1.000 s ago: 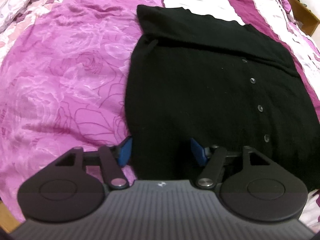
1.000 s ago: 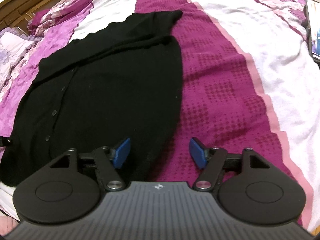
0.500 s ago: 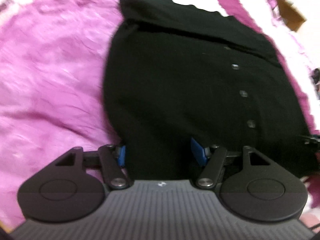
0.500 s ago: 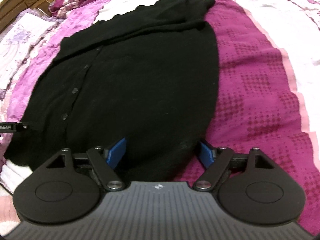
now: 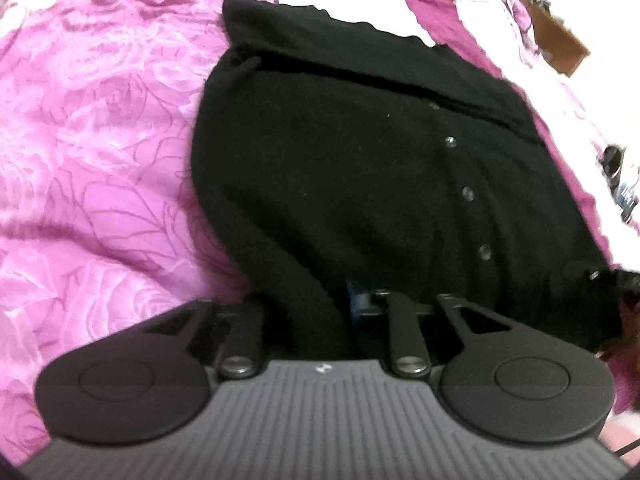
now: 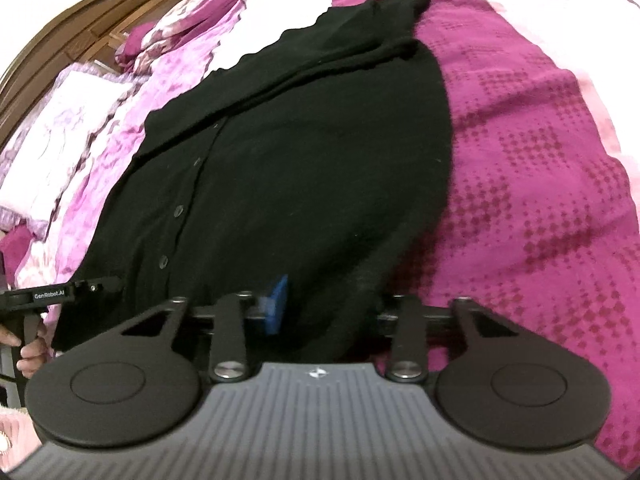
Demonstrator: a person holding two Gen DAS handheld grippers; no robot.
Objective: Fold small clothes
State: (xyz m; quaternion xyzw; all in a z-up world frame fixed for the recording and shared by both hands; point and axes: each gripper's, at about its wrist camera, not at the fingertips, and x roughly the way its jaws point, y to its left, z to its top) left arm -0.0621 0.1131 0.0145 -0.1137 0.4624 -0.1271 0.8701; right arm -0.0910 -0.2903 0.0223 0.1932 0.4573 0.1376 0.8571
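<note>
Black knit cardigan (buttoned), both grippers' pinch.

A home bedroom: a bed spread with a pink and magenta floral bedspread, a pillow and carved wooden headboard at far left.

bedspread open rightward — headboard far-left

A bed fills both views, spread with a cover of magenta, pink and white bands. A dark wooden headboard curves behind a pale floral pillow.
</note>
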